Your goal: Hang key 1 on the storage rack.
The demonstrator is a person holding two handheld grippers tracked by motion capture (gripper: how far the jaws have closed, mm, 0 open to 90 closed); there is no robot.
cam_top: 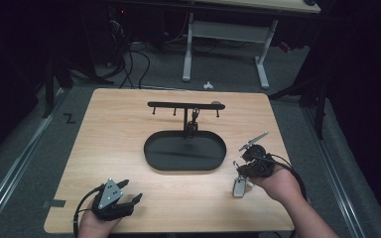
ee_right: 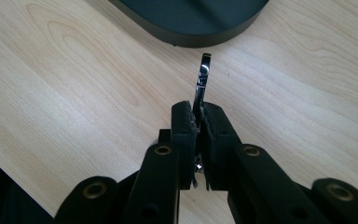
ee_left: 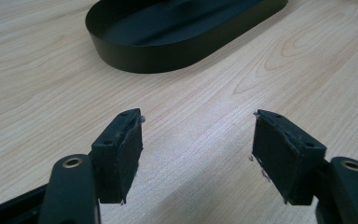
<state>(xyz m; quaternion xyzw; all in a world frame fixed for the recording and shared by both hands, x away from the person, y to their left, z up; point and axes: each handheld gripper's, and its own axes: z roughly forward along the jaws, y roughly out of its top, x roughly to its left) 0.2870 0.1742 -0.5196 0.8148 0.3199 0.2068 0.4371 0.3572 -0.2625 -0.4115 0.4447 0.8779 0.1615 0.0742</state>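
- Shiny flat metal piece (ee_right: 202, 81) is sitting pinched between the pressed-together pads of my right gripper (ee_right: 199, 122), its tip sticking out past them above the pale wooden table (cam_top: 129, 114); what it is exactly I cannot tell.
- In the high view I am holding that right gripper (cam_top: 250, 163) at the table's right side, with a small silvery tag-like part (cam_top: 238, 187) hanging below it.
- Just beyond the metal tip, the black oval metal tray (ee_right: 191, 18) is lying close but apart from it.
- Behind the tray, a black T-shaped hook stand (cam_top: 186, 106) is rising from the tray's far rim.
- My left gripper (ee_left: 198, 140) is resting near the front left edge, jaws spread wide over bare wood, the tray (ee_left: 177, 32) well ahead.
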